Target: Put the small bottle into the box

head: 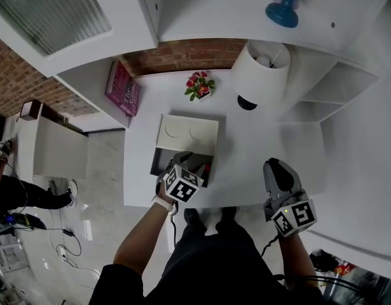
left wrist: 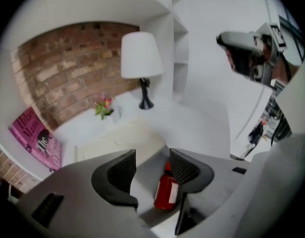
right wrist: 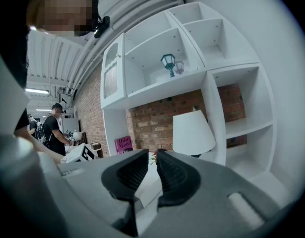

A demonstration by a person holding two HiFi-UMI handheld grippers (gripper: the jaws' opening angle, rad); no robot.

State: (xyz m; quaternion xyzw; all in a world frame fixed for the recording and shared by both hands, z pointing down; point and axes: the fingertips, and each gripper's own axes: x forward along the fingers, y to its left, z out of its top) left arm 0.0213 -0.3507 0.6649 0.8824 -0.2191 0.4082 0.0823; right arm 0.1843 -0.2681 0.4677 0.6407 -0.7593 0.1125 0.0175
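Red small bottle [left wrist: 167,191] lies inside the box [head: 162,159] on the white bench [head: 259,145]. Left gripper [left wrist: 151,158] hangs just above the box, jaws open and empty. Right gripper [right wrist: 151,158] is well right of the box, jaws nearly closed on nothing.

White table [head: 262,154]: box [head: 189,134], lamp [head: 261,72] (flowers [head: 199,85], book [head: 122,88])

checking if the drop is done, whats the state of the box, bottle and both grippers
box: open, lid folded back
small red bottle: lying on its side inside the box, not held
left gripper: open above the bottle, empty
right gripper: shut, empty
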